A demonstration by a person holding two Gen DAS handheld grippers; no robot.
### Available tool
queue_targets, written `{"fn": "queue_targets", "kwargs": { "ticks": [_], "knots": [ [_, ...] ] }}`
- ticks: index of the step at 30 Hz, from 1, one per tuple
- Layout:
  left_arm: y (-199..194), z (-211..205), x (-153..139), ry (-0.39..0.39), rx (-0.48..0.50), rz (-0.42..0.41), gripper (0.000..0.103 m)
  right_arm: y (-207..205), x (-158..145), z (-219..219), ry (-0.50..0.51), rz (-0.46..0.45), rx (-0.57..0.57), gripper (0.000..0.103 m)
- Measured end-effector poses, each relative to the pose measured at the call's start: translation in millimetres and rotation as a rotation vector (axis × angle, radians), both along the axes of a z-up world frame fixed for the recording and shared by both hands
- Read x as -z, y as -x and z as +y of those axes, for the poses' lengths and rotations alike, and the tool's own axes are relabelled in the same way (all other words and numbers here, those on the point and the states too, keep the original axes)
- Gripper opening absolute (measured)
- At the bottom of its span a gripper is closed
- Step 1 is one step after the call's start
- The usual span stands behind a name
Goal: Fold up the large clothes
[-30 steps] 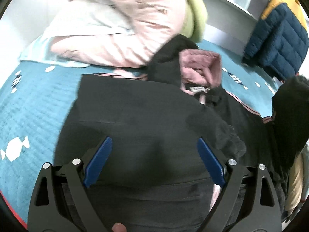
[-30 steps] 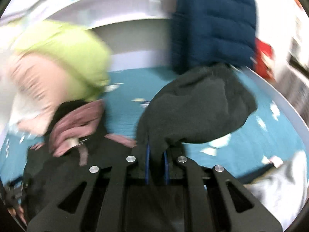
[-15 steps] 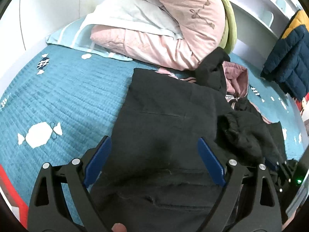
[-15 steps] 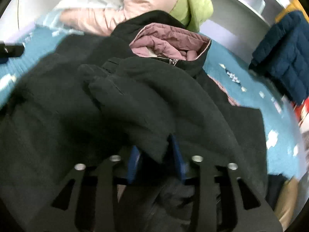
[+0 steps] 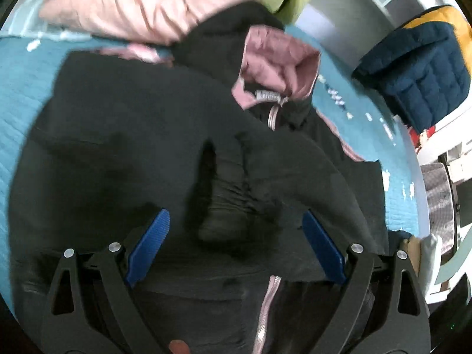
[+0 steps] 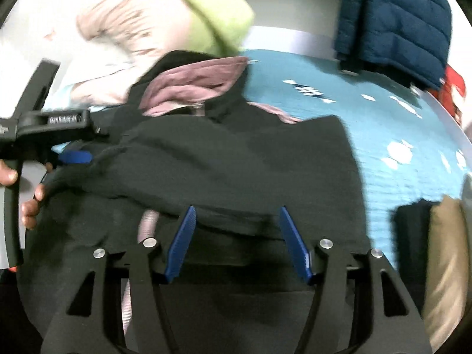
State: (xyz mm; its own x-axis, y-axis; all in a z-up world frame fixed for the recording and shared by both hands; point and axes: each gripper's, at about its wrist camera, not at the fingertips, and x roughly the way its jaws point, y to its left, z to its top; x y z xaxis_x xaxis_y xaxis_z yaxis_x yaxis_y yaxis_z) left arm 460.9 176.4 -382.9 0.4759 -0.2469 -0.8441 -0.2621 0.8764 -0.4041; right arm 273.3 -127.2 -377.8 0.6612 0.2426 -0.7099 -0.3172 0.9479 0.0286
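Note:
A large black jacket with a pink lining lies spread on a teal bed; it also shows in the right wrist view. One sleeve lies folded across its middle. My left gripper is open and empty, low over the sleeve cuff. My right gripper is open and empty over the jacket's lower part. The left gripper shows at the left edge of the right wrist view, held in a hand.
A teal bedspread with white patterns lies under the jacket. A pink and green quilt pile sits at the bed's head. A navy puffer jacket hangs at the back right. Tan and dark folded clothes lie at the right.
My right gripper carried the sleeve across the jacket, opened and let it go. The sleeve now lies on the jacket's middle. My left gripper stayed open and shifted over the jacket.

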Motion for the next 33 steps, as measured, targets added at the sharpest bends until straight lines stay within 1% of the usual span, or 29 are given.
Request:
{"fn": "queue_targets", "kwargs": {
  "ticks": [1,4,6,7,8,9,11,14,16,18,19,20,22,24,26,27,28,30,31,32,33],
  "knots": [
    [-6.4,-4.6,7.7,-0.002,-0.001,0.034,0.092,-3.7,1.5,-8.8,-0.006,0.006,0.019,0.057],
    [-20.7,-12.5,23.8,-0.03,0.001,0.086,0.09,-11.8,2.9,-36.9,-0.038,0.013,0.084,0.058],
    [-24.1,-12.6,26.7,-0.008,0.002,0.088,0.057,-15.2,3.3,-52.8,-0.048,0.012,0.125,0.058],
    [-25.1,-13.4,26.3,-0.017,0.0,0.093,0.055,-16.3,2.9,-59.7,-0.056,0.009,0.147,0.058],
    [-24.4,-14.0,24.1,-0.021,0.001,0.079,0.044,-19.9,3.0,-67.4,-0.073,0.015,0.17,0.058],
    [-23.6,-12.8,21.5,-0.014,0.0,0.065,0.041,-22.6,2.8,-74.3,-0.089,0.021,0.184,0.058],
    [-17.5,-14.1,10.5,-0.035,0.007,0.027,0.039,-28.2,0.1,-81.4,-0.098,0.016,0.217,0.058],
    [0.5,-11.8,-17.3,-0.063,0.014,-0.079,0.038,-35.1,-5.8,-82.4,-0.125,0.009,0.222,0.058],
    [10.7,-6.5,-28.9,-0.09,0.02,-0.116,0.038,-40.9,-9.4,-79.1,-0.156,0.016,0.207,0.058],
    [22.2,6.4,-35.1,-0.089,-0.008,-0.133,0.037,-46.8,-10.8,-74.5,-0.163,0.017,0.199,0.058],
    [26.2,11.8,-35.6,-0.088,-0.014,-0.137,0.037,-51.3,-9.6,-70.4,-0.182,0.031,0.183,0.058],
    [30.8,18.8,-34.8,-0.088,-0.028,-0.141,0.037,-56.2,-6.8,-67.0,-0.207,0.053,0.164,0.058],
    [36.9,32.9,-22.9,-0.108,-0.04,-0.116,0.036,-64.4,1.5,-62.6,-0.232,0.093,0.155,0.058],
    [40.1,45.8,1.0,-0.083,-0.06,-0.055,0.036,-76.2,19.5,-59.6,-0.259,0.178,0.149,0.058],
    [40.7,52.4,22.6,-0.067,-0.063,-0.023,0.036,-90.5,48.0,-59.0,-0.286,0.307,0.165,0.058],
    [39.6,52.1,32.3,-0.07,-0.06,-0.017,0.037,-93.7,54.4,-57.3,-0.278,0.334,0.165,0.058],
    [38.6,50.5,35.5,-0.076,-0.06,-0.019,0.038,-96.5,58.3,-53.7,-0.254,0.349,0.158,0.06],
    [35.7,49.4,36.4,-0.089,-0.057,-0.016,0.04,-98.8,54.1,-46.3,-0.2,0.358,0.143,0.062],
    [33.6,48.9,35.8,-0.091,-0.045,-0.013,0.042,-99.2,47.1,-42.6,-0.164,0.364,0.145,0.063],
    [32.6,48.9,34.1,-0.089,-0.029,-0.013,0.044,-97.8,35.6,-40.1,-0.154,0.347,0.152,0.063],
    [32.3,48.5,32.8,-0.085,-0.02,-0.019,0.045,-97.5,20.4,-39.2,-0.21,0.314,0.138,0.063]
  ]
}}
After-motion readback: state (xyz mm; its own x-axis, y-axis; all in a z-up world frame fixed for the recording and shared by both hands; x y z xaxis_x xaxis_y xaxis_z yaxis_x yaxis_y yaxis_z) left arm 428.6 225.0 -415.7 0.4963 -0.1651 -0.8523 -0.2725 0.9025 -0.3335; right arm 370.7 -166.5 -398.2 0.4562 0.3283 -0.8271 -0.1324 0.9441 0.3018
